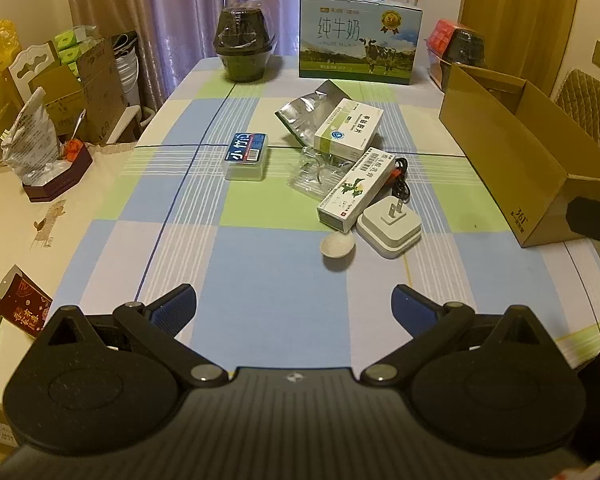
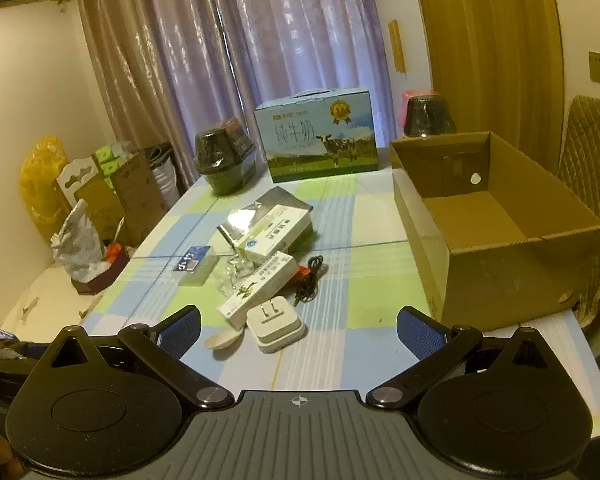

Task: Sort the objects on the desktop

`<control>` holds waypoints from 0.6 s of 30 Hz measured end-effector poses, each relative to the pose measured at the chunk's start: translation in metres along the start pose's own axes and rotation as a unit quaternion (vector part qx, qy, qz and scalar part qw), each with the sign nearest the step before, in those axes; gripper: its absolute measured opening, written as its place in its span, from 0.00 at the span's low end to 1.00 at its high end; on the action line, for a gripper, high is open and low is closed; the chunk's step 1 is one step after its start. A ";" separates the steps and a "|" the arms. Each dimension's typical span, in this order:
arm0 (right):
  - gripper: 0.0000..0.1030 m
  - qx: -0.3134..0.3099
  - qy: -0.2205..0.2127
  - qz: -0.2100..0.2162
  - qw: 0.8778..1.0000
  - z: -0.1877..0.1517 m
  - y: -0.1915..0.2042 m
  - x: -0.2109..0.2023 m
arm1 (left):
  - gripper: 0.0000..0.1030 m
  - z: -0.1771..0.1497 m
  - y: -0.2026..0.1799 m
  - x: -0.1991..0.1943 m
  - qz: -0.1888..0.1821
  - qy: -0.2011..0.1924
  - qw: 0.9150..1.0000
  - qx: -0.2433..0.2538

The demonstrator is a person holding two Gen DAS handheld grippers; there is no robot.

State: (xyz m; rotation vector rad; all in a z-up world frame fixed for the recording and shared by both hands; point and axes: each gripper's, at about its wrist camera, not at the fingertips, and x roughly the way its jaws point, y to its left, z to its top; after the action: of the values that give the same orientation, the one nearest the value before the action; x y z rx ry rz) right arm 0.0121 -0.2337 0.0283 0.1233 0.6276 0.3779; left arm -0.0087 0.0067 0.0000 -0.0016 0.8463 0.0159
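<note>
two medicine boxes (image 1: 349,127), one charger (image 1: 389,230), one spoon (image 1: 337,246), one cardboard box (image 1: 516,148)

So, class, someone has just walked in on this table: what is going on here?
A person holds a gripping tool in each hand over a checked tablecloth. Both the left tool and the right tool are open and hold nothing. The small things lie loose in a cluster: a white plug, a spoon, two medicine boxes, a black cable. The cardboard box beside them looks empty, so sorting has not started.
</note>
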 end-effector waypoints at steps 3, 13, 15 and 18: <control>0.98 0.000 0.004 0.002 1.000 -0.002 0.001 0.001 | 0.99 0.000 0.000 0.001 -0.001 0.001 1.000 -0.002; 0.98 -0.001 0.008 -0.001 1.000 -0.002 0.000 0.002 | 0.99 -0.002 0.001 0.001 -0.003 0.004 1.000 -0.005; 0.98 -0.002 0.009 -0.001 1.000 -0.003 0.000 0.002 | 0.99 -0.002 0.002 0.001 -0.004 0.003 1.000 -0.007; 0.98 -0.004 0.010 -0.004 1.000 -0.003 0.000 0.002 | 0.99 -0.002 0.002 0.001 -0.003 0.004 1.000 -0.005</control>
State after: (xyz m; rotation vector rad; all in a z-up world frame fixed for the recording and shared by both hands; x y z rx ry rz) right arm 0.0117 -0.2330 0.0250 0.1091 0.6469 0.3753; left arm -0.0095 0.0085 -0.0018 -0.0144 0.8539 0.0146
